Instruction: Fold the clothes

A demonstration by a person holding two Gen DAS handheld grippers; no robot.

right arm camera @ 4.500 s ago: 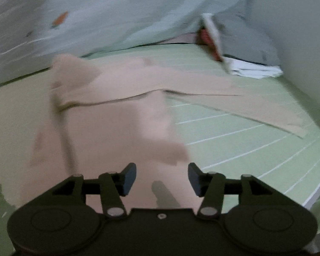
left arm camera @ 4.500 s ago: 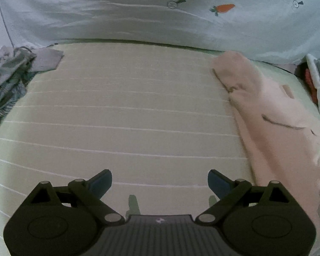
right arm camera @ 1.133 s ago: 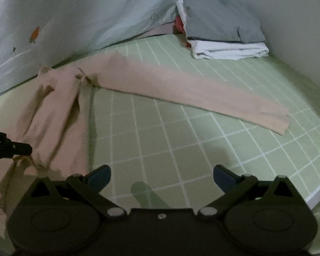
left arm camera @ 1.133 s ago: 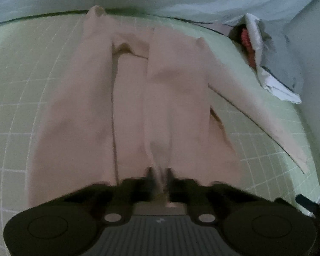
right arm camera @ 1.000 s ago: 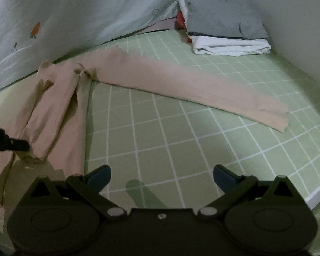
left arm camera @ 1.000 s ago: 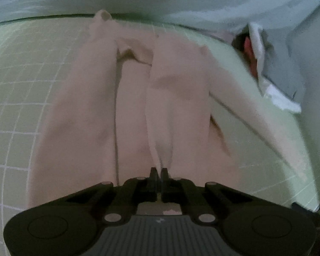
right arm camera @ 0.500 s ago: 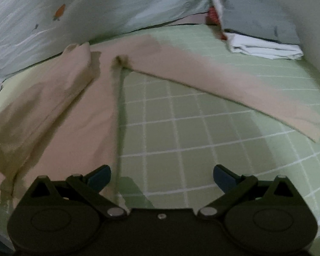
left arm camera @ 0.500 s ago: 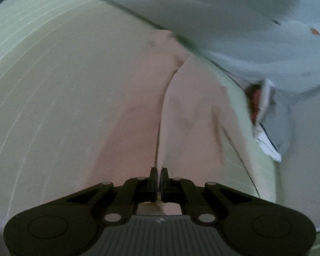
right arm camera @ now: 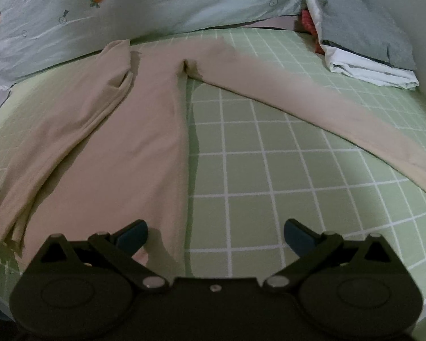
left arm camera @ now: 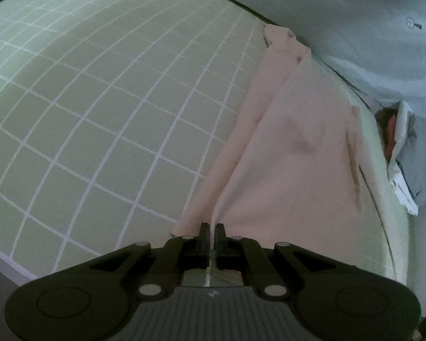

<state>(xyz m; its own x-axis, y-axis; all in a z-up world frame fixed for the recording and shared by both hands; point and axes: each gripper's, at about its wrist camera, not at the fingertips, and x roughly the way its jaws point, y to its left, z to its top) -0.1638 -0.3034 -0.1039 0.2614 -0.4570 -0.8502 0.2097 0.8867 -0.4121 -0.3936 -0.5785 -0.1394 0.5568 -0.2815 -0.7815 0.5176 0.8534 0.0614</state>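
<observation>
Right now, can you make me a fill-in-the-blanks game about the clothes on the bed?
1. The left gripper is shut on the ____ garment.
2. The right gripper is ____ and holds nothing.
3. One long sleeve lies stretched across the green ____ sheet.
4. The duvet behind has orange ____ printed on it.

Missing words: beige; open; checked; carrots

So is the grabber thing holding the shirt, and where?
Yes. The left gripper is shut on the beige shirt, pinching a fold at its near edge. The right gripper is open, holding nothing.
</observation>
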